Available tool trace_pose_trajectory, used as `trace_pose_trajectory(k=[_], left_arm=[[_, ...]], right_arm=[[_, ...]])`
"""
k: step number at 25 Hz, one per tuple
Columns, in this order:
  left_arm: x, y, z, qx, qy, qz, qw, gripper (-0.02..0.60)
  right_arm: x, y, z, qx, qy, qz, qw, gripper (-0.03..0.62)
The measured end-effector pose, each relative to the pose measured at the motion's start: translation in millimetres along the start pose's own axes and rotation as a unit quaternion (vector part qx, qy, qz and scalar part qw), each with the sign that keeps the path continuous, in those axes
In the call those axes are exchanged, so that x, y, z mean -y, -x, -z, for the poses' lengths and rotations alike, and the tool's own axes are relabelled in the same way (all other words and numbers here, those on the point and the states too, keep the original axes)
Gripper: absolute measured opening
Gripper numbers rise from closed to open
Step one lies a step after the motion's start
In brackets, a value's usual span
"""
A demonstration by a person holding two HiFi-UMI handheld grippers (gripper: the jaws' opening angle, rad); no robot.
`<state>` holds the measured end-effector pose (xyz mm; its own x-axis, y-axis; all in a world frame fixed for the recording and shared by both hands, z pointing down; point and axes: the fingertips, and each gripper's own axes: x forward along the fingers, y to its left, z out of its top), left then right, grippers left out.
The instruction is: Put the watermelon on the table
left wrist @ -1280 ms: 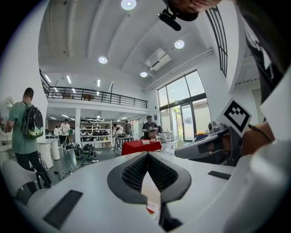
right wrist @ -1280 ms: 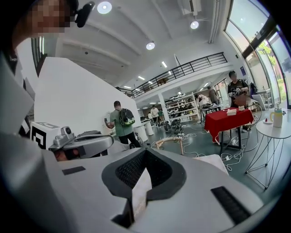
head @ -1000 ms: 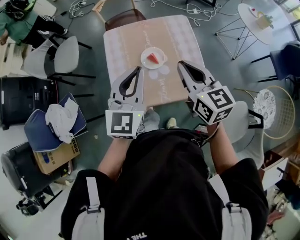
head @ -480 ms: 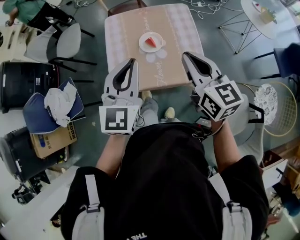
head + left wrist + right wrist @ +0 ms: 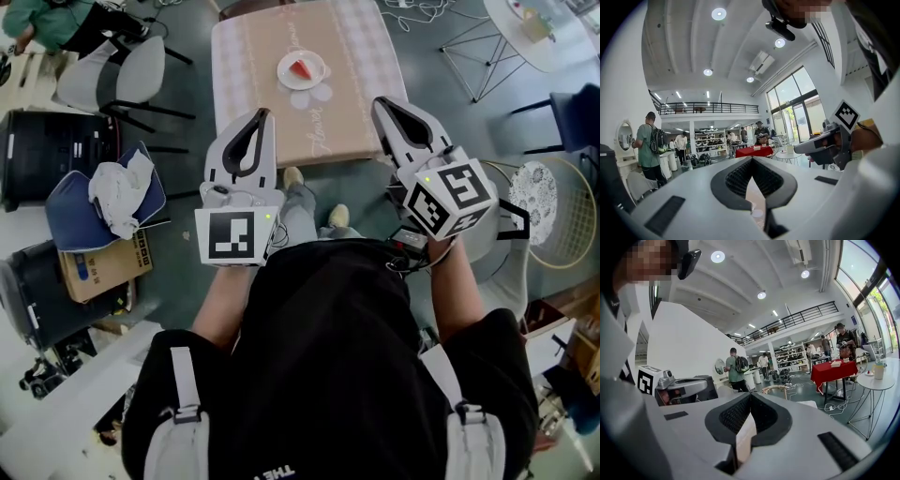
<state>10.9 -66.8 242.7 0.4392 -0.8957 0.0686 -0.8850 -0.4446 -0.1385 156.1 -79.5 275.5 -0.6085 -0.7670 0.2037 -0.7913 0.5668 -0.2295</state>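
Your left gripper (image 5: 262, 114) is clenched tight: jaws pressed together, nothing btw them. Your right gripper (image 5: 382, 101) is the same, jaws together & nothing held. You hold both out in front of you, side by side & well apart, tips toward the table (image 5: 356, 112). Neither one touches the table or anything on it.

The watermelon (image 5: 301, 67) is a small red slice. It sits on a white plate (image 5: 317, 80), & the plate sits on the table. The table top is light brown w/ pale patterned edges. The slice is ahead of both grippers, btw the two.

Your shoes (image 5: 339, 216) show on the dark floor, just by the table's near edge.

On your left there's a white chair (image 5: 127, 80), then a blue seat w/ a white cloth (image 5: 120, 192) on it, & a cardboard box (image 5: 98, 267) beside that. On your right a round white table (image 5: 539, 47) stands well apart.

In the gripper views, far off in the big room, a red table (image 5: 833, 371) stands w/ people nr it.
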Motion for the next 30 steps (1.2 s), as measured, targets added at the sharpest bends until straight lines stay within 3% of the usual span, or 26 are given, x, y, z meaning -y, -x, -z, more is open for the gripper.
trace_pose_trajectory(k=[16, 30], left_arm=[[10.6, 7.9, -6.3, 0.008, 0.004, -0.003, 1.0000, 0.008], [15.0, 17.7, -7.8, 0.018, 0.009, 0.020, 0.9996, 0.008]], right_arm=[[-16.0, 0.6, 2.3, -0.006, 0.013, -0.017, 1.000, 0.015], [-29.4, 4.7, 0.1, -0.003, 0.024, 0.005, 1.000, 0.014]])
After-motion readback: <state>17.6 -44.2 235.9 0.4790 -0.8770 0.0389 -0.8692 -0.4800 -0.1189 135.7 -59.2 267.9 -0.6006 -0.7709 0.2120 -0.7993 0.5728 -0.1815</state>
